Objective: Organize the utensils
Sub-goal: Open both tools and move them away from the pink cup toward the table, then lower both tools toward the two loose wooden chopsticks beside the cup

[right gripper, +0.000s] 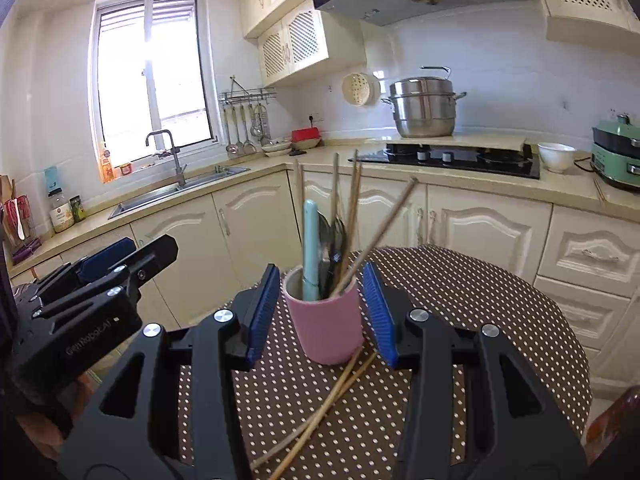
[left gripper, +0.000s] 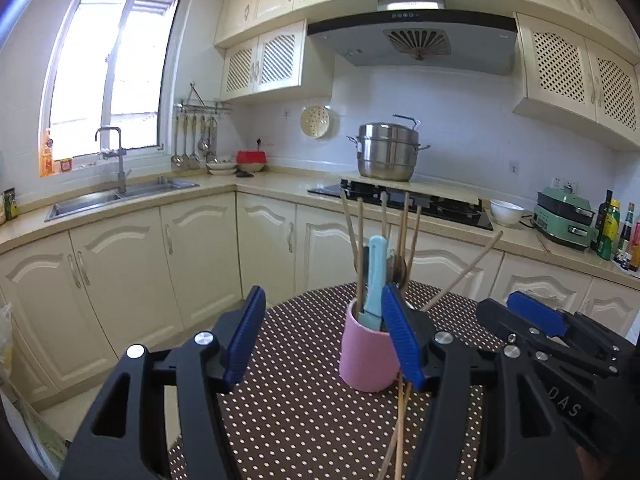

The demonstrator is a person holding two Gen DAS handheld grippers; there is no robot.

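Two loose chopsticks (right gripper: 320,408) lie crossed on the dotted counter (right gripper: 480,320), their far ends touching the foot of the pink cup (right gripper: 326,328), and that is where the trouble could start. The cup is already crowded: several chopsticks stand upright beside a pale blue handle (right gripper: 310,248) and some dark cutlery, with one chopstick (right gripper: 380,232) leaning far out over the rim. Any nudge against that leaning stick, or a knock on the cup's wall, looks likely to tip the whole lot over. The thin sticks on the cloth could also roll or slip from a pinch.

The right tongs (right gripper: 324,312) stand partly open and hold nothing, the blue pads either side of the cup without pressing on it. The left tongs (left gripper: 324,336) gape wider, also empty, with the cup just inside their right pad. The loose pair runs back beneath both tools, towards the person.
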